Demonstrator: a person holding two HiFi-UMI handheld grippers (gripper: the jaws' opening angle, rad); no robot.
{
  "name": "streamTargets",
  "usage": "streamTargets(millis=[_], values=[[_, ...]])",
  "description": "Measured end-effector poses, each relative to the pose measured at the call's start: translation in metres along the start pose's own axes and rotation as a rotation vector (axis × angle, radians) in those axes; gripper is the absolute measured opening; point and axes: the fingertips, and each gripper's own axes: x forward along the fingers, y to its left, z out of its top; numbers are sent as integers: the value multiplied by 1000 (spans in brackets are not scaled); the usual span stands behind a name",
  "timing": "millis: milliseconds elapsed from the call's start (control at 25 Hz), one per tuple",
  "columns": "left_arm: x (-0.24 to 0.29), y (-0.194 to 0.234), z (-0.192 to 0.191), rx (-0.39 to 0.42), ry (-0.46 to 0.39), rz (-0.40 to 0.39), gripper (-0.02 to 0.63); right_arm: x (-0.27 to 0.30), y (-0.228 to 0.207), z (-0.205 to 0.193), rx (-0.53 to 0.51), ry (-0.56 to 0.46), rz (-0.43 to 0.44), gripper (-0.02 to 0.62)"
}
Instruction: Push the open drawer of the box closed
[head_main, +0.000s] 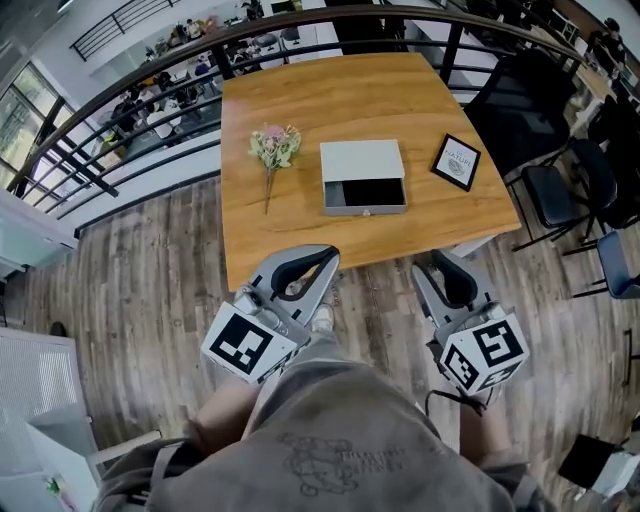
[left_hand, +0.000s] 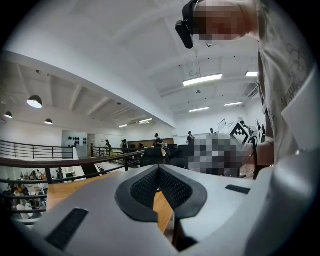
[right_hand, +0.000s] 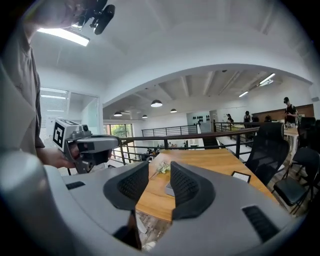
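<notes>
Head view: wooden table (head_main: 300, 100). The box (head_main: 361, 160) sits mid-table with its drawer (head_main: 365, 192) pulled out toward the person, dark inside, small knob on the front. Flower bunch (head_main: 273, 150) lies left of the box and a black-framed card (head_main: 456, 162) right of it, both apart from it. The card reads "NATURE"; the smaller print is too small to read. Black chairs (head_main: 552, 185) are on the right, with a railing (head_main: 150, 60) behind the table. Left gripper (head_main: 322, 262) and right gripper (head_main: 440, 265) hang over the floor just short of the table's near edge, well apart from the box.

Left gripper view: jaw tips clenched together, nothing between them. Tabletop shows below and the railing on the left.

Right gripper view: jaws released, with a gap and nothing in it. Through the gap are the flowers and the grey box (right_hand: 168, 189) on the table. The card (right_hand: 241, 176) is on the right and a chair (right_hand: 267, 147) beyond it. The left gripper, with its marker cube (right_hand: 62, 134), is on the left.
</notes>
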Motion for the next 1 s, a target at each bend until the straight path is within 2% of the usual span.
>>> streamTargets(millis=[160, 400, 560, 680, 800, 1000], values=[[20, 41, -21, -24, 52, -26, 15, 53, -14, -22, 61, 101, -10, 149], [38, 98, -69, -99, 164, -56, 15, 133, -27, -70, 36, 293, -15, 147], [47, 132, -108, -132, 247, -82, 15, 176, -42, -111, 147, 390, -33, 144], [52, 150, -128, -144, 277, -102, 15, 195, -55, -142, 234, 456, -74, 141], [58, 161, -150, -157, 314, -117, 15, 206, -70, -170, 248, 534, -111, 141], [67, 171, -190, -208, 395, -100, 15, 224, -86, -212, 276, 650, -96, 141]])
